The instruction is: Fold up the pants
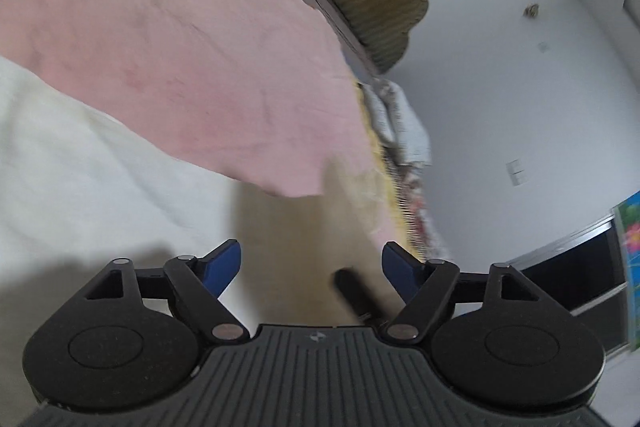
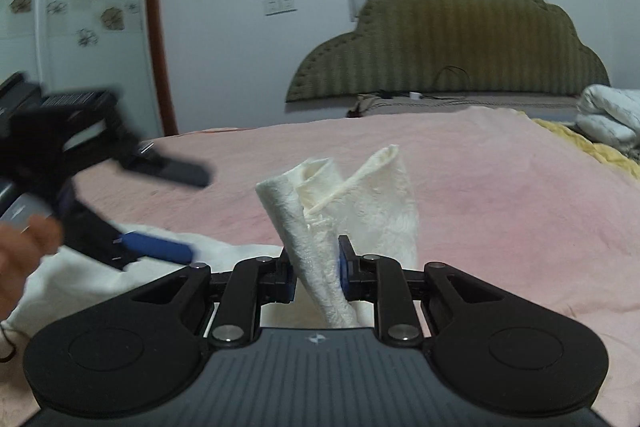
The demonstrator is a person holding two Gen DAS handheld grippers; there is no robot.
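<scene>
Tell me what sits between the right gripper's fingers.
A bunched fold of the white pants, pinched by the right gripper, in the right wrist view.

Cream-white textured fabric pants; plain pale pink bed cover; olive-green ribbed scalloped headboard; black grippers with blue finger pads; yellow knitted blanket; white wall.
</scene>
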